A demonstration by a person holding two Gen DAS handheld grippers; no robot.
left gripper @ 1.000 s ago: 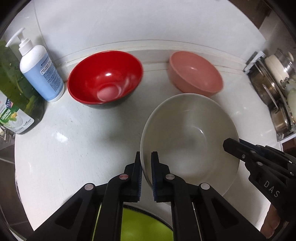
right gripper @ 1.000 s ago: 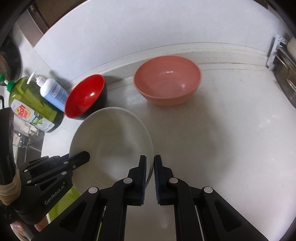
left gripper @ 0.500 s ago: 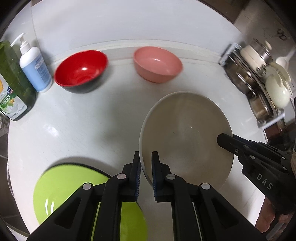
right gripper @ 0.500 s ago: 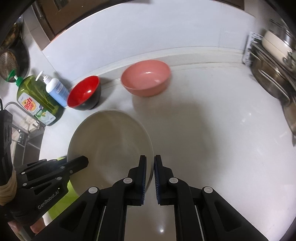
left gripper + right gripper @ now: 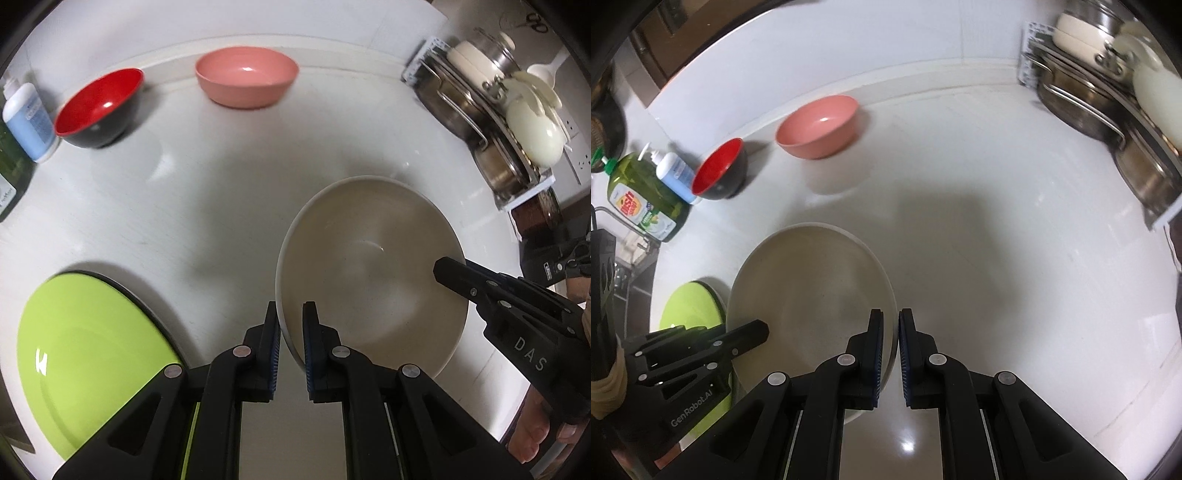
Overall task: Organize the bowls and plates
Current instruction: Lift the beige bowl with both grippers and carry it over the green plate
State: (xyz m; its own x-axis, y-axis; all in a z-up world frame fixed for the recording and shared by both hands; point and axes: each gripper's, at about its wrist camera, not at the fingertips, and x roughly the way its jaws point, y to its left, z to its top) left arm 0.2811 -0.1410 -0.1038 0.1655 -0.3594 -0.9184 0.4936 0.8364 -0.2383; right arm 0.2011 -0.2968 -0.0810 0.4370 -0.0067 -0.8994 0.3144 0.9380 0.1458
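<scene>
Here the beige plate [image 5: 369, 273] hangs over the desk [image 5: 221, 206] between both tongs: left tongs [image 5: 289, 328] clenched on its left rim, right tongs [image 5: 891, 338] clenched on its right rim.

Glossy white countertop [image 5: 997, 258]; shiny metal pots [image 5: 1078, 107]; matt beige plate [image 5: 369, 266].

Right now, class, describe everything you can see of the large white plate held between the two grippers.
The white plate is large, round and shallow, off-white with a raised rim, and looks like glazed ceramic or melamine. It is empty. The left gripper pinches its left rim and the right gripper its right rim. It appears lifted above the white counter, right of the green plate.
</scene>
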